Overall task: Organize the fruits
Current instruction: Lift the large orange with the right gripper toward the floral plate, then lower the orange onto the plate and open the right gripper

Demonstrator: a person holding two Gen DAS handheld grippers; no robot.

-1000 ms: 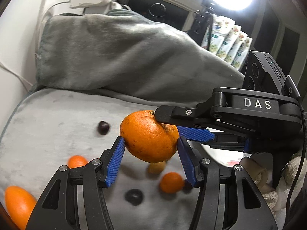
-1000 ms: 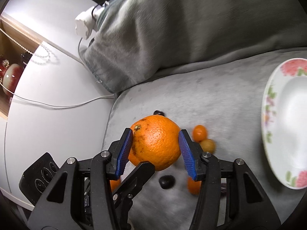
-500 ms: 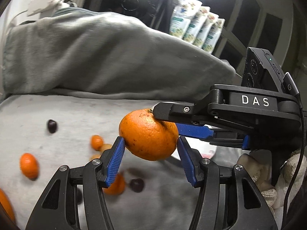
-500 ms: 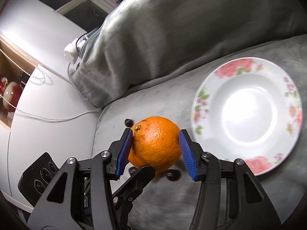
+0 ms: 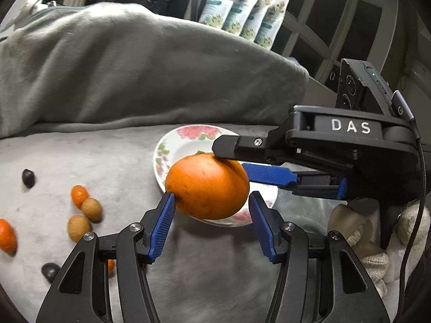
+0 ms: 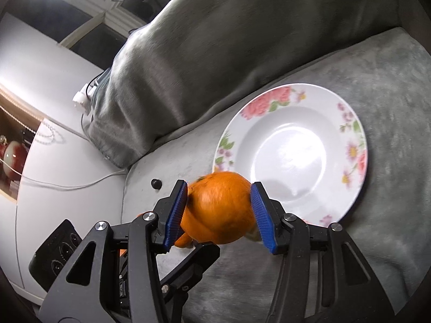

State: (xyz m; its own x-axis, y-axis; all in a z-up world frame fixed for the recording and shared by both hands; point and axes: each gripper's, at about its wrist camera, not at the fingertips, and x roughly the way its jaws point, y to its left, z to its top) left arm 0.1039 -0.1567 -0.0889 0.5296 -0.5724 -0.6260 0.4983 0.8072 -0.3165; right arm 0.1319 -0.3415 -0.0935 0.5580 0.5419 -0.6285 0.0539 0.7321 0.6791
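Observation:
A large orange point(image 5: 207, 185) hangs in the air over the near rim of a flowered white plate point(image 5: 172, 150). My right gripper point(image 6: 218, 212) is shut on the orange point(image 6: 218, 210), its blue pads against both sides. My left gripper point(image 5: 212, 226) reaches in below the orange; its left pad touches the fruit and its right pad stands just off it. The plate point(image 6: 291, 156) lies on grey cloth and holds nothing.
Small oranges point(image 5: 79, 195), tan fruits point(image 5: 91, 210) and dark fruits point(image 5: 27, 178) lie scattered on the grey cloth at the left. A bunched grey blanket point(image 5: 121, 67) rises behind. A white table edge point(image 6: 67, 188) with a cable lies left.
Both grippers have carried the orange to the right, away from the scattered fruits. The plate has come into view under it. The left gripper's right pad now shows a gap to the orange.

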